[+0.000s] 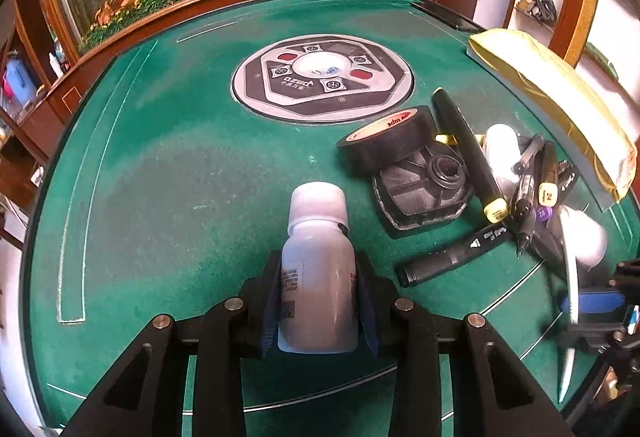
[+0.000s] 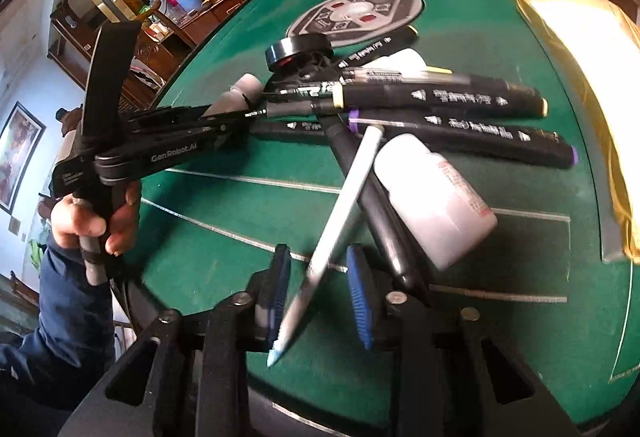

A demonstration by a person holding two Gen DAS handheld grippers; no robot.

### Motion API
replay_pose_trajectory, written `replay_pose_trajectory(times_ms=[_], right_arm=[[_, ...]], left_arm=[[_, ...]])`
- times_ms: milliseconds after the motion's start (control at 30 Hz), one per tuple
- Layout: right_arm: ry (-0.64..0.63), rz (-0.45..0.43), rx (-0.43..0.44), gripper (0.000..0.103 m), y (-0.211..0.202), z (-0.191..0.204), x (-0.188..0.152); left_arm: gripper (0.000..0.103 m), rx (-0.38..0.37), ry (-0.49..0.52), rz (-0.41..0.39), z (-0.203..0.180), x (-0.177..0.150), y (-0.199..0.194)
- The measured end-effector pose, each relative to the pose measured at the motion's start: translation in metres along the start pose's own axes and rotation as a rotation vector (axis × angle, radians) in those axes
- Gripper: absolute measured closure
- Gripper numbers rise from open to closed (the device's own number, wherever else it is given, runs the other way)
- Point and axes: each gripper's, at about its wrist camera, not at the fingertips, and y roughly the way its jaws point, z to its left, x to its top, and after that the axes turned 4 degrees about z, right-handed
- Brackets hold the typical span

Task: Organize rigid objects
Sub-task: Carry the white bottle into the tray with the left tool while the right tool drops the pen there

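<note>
L gripper [image 1: 318, 297]: clenched on a white bottle [image 1: 318, 269], pads pressed to both sides of its body, cap pointing away from the tongs, bottle lying low over the green table [image 1: 160, 177]. Just ahead & to the right of its tips: a black marker [image 1: 452, 257] lying crosswise, then a black plastic housing [image 1: 420, 189] w/ a round opening. A roll of black tape [image 1: 386, 135] leans on the housing's far edge. Right of that, a long black marker w/ yellow end [image 1: 468, 153], more pens heaped beyond it. Further ahead: the round control panel [image 1: 322, 77] at table centre. Far right: a gold-wrapped flat box [image 1: 560, 105].

R gripper [image 2: 320, 289]: a white pen [image 2: 344, 209] runs slanted betw the blue pads [image 2: 360, 301], tip toward the camera. It touches the left pad; gap shows at the right pad, so not gripped yet. Just ahead-right of the tips: a second white bottle [image 2: 436, 197] on its side, a black marker wedged under it. Beyond: purple-capped marker [image 2: 460, 133], then yellow-capped marker [image 2: 440, 97], both crosswise in the pile. Far end of pile: tape roll. To the left of the R tongs, the L gripper seen side-on, held by a hand [image 2: 94, 221] in a blue sleeve [image 2: 60, 317].
</note>
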Motion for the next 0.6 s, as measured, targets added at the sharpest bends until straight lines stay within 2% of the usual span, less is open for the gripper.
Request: replay_pose_trajectory(times_ms=[33,133,200,433,600], right_arm=[[0.002,0.0,-0.015,0.088,0.002,0.0,0.002],[-0.003,-0.002,-0.006,0.091,0.005,0.003,0.005],[-0.007,-0.02,0.003,0.096,0.003,0.005,0.004],[-0.017,-0.069,0.059,0.096,-0.017,0.009,0.002],[0.005,-0.104,0.08,0.096,-0.036,-0.004,0.0]], left_arm=[[0.067,-0.002,-0.003,-0.005,0.0,0.0,0.0],[0.067,-0.015,-0.028,-0.015,0.003,-0.002,-0.001],[0.067,-0.053,-0.057,-0.033,0.006,-0.006,-0.006],[0.067,-0.098,-0.09,-0.09,0.002,-0.013,-0.029],[0.067,-0.162,-0.077,-0.131,-0.018,-0.005,-0.053]])
